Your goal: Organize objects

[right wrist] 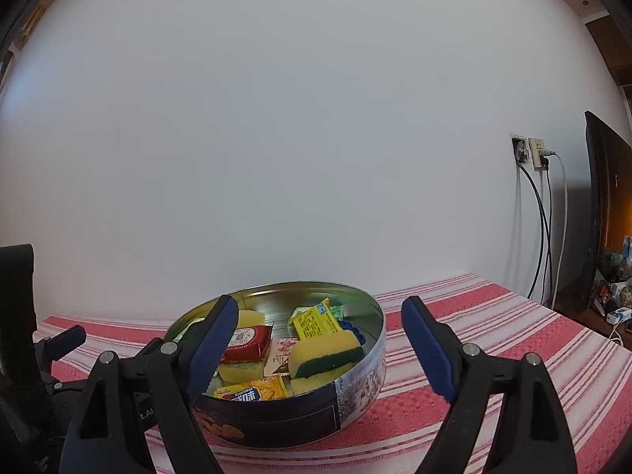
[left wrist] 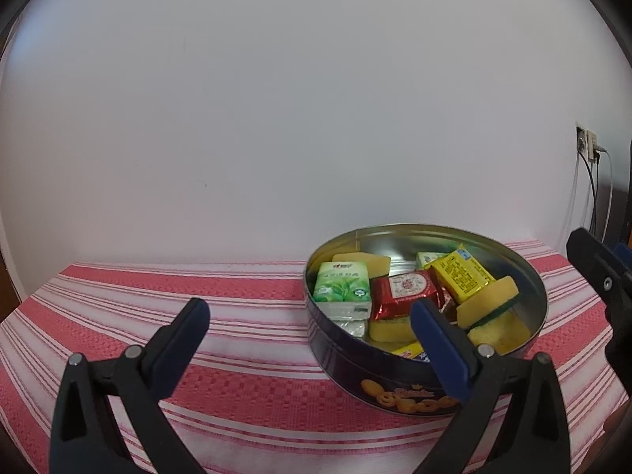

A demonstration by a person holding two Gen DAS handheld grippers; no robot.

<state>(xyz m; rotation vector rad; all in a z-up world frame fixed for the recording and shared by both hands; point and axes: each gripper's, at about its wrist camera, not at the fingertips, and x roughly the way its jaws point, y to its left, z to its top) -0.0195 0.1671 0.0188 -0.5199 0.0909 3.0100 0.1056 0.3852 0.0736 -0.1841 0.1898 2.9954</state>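
Nearest in the left wrist view, the left tongs (left wrist: pixel 310 316) stand wide apart with nothing between the blue pads; the right-hand finger overlaps the near rim of the tin, though contact cannot be judged. The right tongs (right wrist: pixel 320 316) are likewise spread wide and empty, the left finger in front of the tin's near-left rim, the right finger over bare cloth.

Both pairs hang over a bench covered by a red-and-white striped cloth (left wrist: pixel 158 288). On it sits a round, dark blue biscuit tin (right wrist: pixel 276 418), open, its mouth facing up, its silver inner wall showing at the back.

Inside, at the near edge, a yellow-orange snack packet (right wrist: pixel 252 391) lies flat against the wall. Above it a yellow sponge with a green scouring face (right wrist: pixel 326 351) lies tilted, long axis running roughly left to right in the right wrist view, propped on another yellow sponge (left wrist: pixel 499 333). A red packet (left wrist: pixel 407 292) sits in the middle on a further sponge (left wrist: pixel 389 330). A yellow foil packet (left wrist: pixel 462 276) leans tilted, long axis running from the back towards the near right. On the left, a green-and-white tissue pack (left wrist: pixel 343 286) lies slanted, with a sponge (left wrist: pixel 367 262) behind it.

Beyond the bench stands a plain white wall (right wrist: pixel 296 138), with a socket (right wrist: pixel 535 152) and hanging cables (right wrist: pixel 547 229) at the right, next to a dark panel (right wrist: pixel 604 197).
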